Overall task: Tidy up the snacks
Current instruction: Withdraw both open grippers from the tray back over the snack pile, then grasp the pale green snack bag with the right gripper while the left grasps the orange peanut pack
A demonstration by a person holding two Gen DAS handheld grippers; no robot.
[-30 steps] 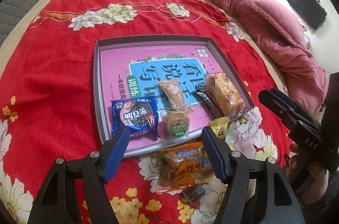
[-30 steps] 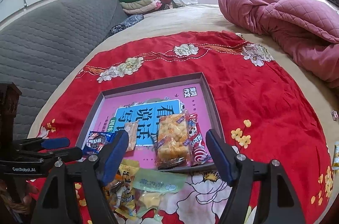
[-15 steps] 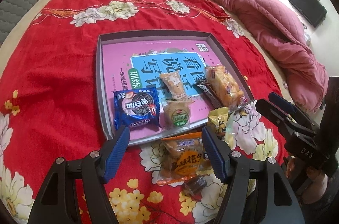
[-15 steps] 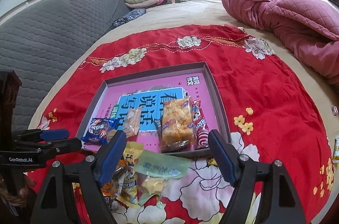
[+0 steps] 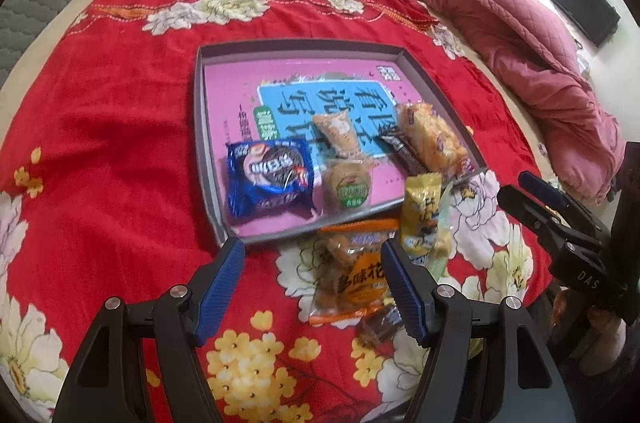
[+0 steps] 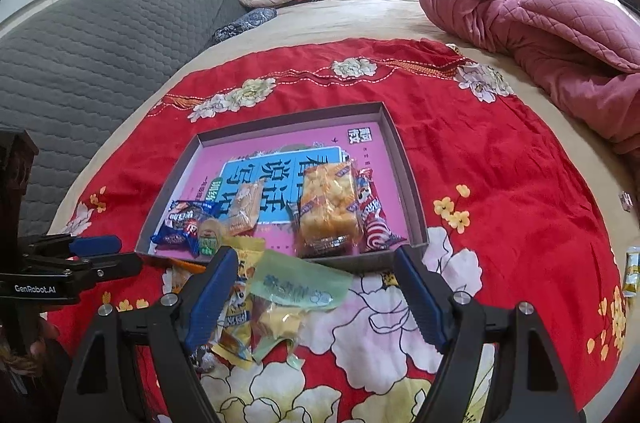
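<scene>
We see a shallow grey cardboard tray (image 5: 199,127) on a red plush blanket (image 5: 112,111) with stitched white and yellow flowers. A glossy pink and blue book cover lines the tray's floor. Inside the tray, near its front wall, lie a crinkly blue cookie pack (image 5: 270,181), a round biscuit (image 5: 347,185) in clear film, a small tan wafer pack (image 5: 336,133) and a long clear bag of yellow puffs (image 6: 329,209), with a red-and-white striped candy pack (image 6: 374,219) beside it.

Just outside the tray's front wall sits a loose heap of wrappers: an orange peanut pack (image 5: 356,275), a yellow pouch (image 5: 422,211), a pale green sachet (image 6: 300,281) and a dark wrapped sweet (image 5: 380,323).

Our left gripper (image 5: 314,281) hangs over that heap, its ribbed blue pads spread wide and holding nothing. Our right gripper (image 6: 316,297) is likewise spread wide and empty, above the green sachet, in front of the tray. A quilted pink comforter (image 6: 560,35) is bunched beyond the tray.
</scene>
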